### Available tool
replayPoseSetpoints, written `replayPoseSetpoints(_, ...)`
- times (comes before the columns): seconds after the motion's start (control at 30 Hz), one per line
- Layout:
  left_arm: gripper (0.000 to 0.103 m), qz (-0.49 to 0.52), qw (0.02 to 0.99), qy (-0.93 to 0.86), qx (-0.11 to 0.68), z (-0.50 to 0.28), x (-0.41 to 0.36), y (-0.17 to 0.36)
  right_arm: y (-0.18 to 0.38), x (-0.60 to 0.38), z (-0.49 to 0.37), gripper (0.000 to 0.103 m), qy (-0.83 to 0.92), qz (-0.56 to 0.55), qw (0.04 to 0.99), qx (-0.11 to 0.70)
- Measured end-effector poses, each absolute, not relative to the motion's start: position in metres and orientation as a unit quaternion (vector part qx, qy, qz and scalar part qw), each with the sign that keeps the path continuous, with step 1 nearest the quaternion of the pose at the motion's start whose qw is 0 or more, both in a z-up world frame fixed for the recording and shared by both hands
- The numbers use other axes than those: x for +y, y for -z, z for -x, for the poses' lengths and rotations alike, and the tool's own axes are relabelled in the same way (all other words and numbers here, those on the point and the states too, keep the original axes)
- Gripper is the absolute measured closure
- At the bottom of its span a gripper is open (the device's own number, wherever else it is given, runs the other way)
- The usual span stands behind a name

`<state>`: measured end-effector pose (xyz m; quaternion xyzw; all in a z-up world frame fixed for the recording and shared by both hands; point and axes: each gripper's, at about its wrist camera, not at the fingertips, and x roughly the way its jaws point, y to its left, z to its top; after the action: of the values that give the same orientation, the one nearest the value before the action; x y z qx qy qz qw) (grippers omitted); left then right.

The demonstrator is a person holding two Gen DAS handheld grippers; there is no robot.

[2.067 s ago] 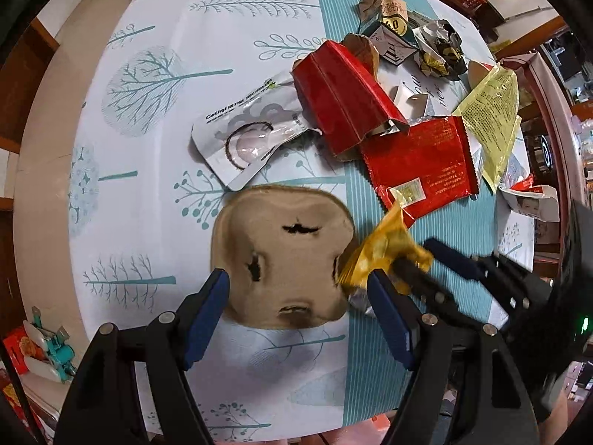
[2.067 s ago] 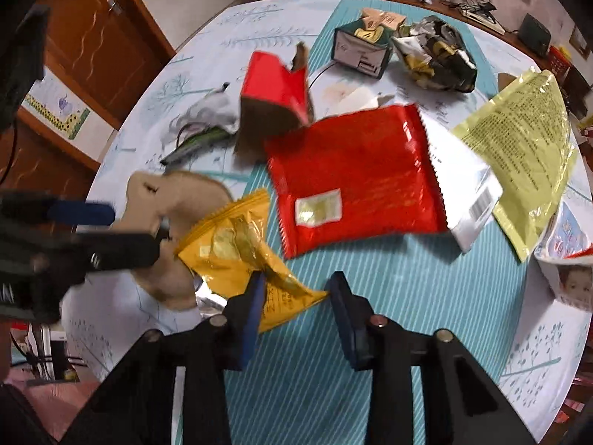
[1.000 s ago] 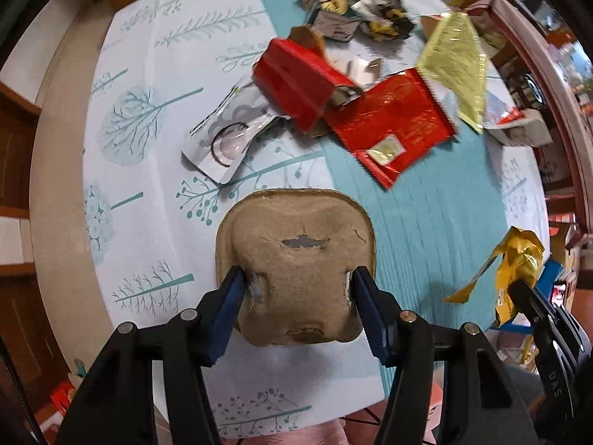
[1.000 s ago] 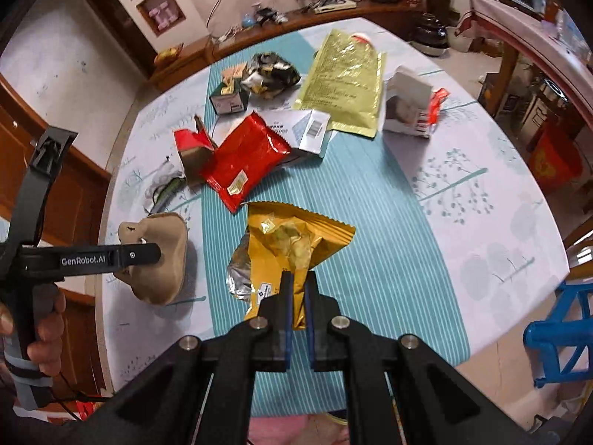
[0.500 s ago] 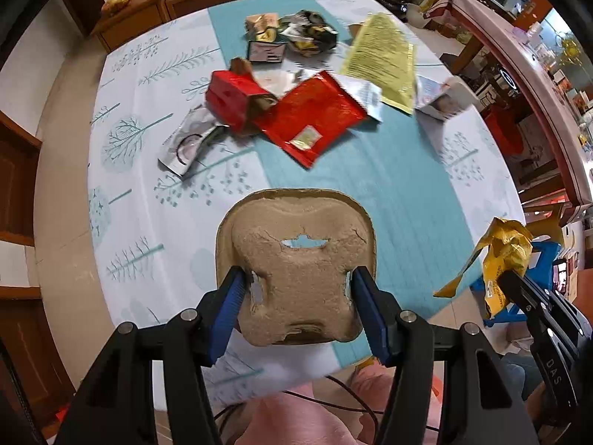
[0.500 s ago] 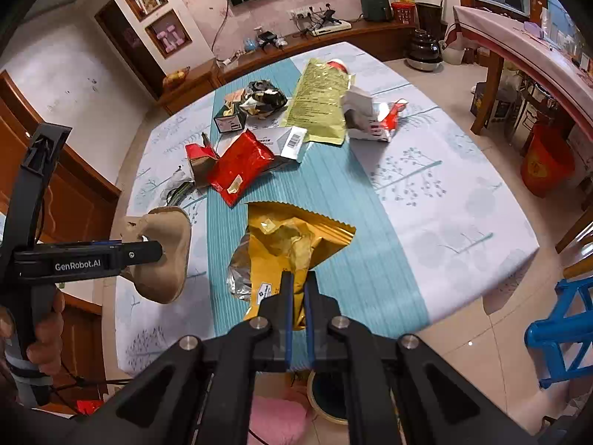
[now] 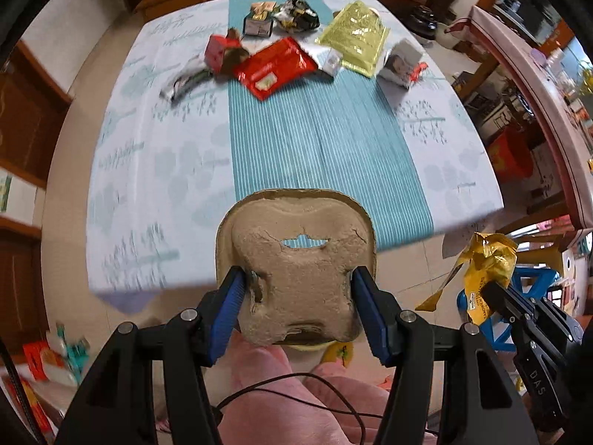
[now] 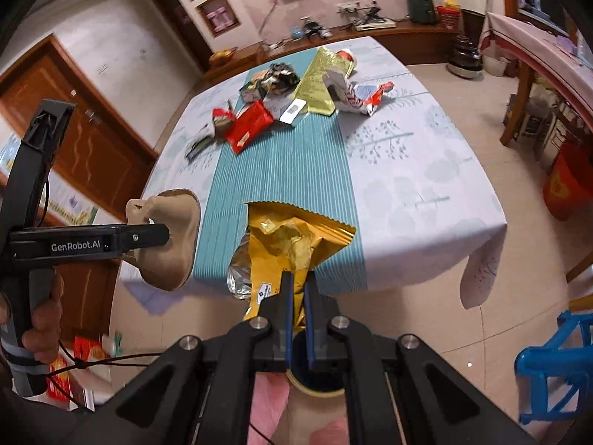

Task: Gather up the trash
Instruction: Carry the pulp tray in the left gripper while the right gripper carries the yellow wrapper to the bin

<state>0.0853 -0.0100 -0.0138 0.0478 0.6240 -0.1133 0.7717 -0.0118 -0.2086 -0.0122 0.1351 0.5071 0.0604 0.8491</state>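
Note:
My left gripper is shut on a brown pulp cup carrier, its blue pads pressing the carrier's two sides. The carrier hangs past the table's near edge, above pink-clad legs. My right gripper is shut on a crumpled yellow snack bag, which stands up from the pads. Right below it is a round bin with a tan rim and a dark opening. In the left wrist view the right gripper and the yellow bag show at the right. The right wrist view has the left gripper and carrier at the left.
On the far half of the table lie a red wrapper, a yellow-green bag, a small red box and several other wrappers. A blue stool stands at the right, a red bucket beyond it.
Both grippers have pulled back from the table and risen a little, carrying the carrier and the yellow bag past the near edge over the floor. The bin has come into view.

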Motion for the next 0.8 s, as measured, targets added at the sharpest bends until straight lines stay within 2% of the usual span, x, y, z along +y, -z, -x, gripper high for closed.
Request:
replayPoseSetpoints(0.5, 0.045, -0.049, 0.757, 0.071, 0.648, -0.009, -0.018, 0.045, 0.056, -0.21, 0.065, 0.098, -0.118, -0.149, 0.812, 0.552)
replayPoseSetpoints(0.8, 0.045, -0.052, 0.735, 0.086, 0.671, 0.005, -0.026, 0.112, 0.121, -0.204, 0.073, 0.098, -0.091, -0.17, 0.784, 0.59)
